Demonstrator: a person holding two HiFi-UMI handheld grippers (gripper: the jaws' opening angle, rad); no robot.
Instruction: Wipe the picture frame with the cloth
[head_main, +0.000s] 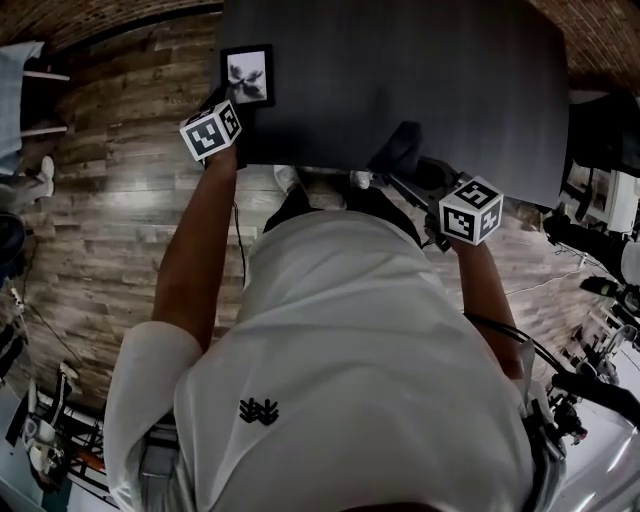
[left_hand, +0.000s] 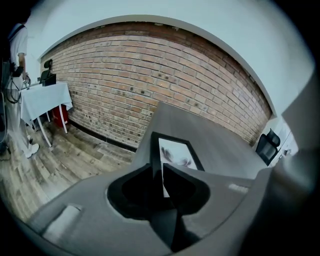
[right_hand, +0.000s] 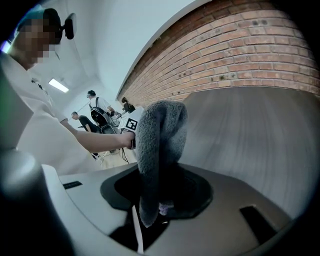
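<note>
The picture frame (head_main: 247, 76) is black with a pale print and lies flat at the dark table's (head_main: 430, 70) near left corner. My left gripper (head_main: 230, 103) is shut on the frame's near edge; in the left gripper view its jaws (left_hand: 161, 174) pinch the black border of the frame (left_hand: 176, 151). The grey fluffy cloth (head_main: 397, 150) hangs at the table's near edge, to the right of the frame. My right gripper (head_main: 408, 168) is shut on it. In the right gripper view the cloth (right_hand: 159, 135) stands up between the jaws and hides the fingertips of the gripper (right_hand: 154, 200).
A brick wall (left_hand: 150, 70) runs behind the table. On the wooden floor (head_main: 110, 200) at the left stands a white-draped side table (left_hand: 42, 97). A black chair (left_hand: 267, 145) is beyond the table's far right. People and gear sit far off (right_hand: 92, 112).
</note>
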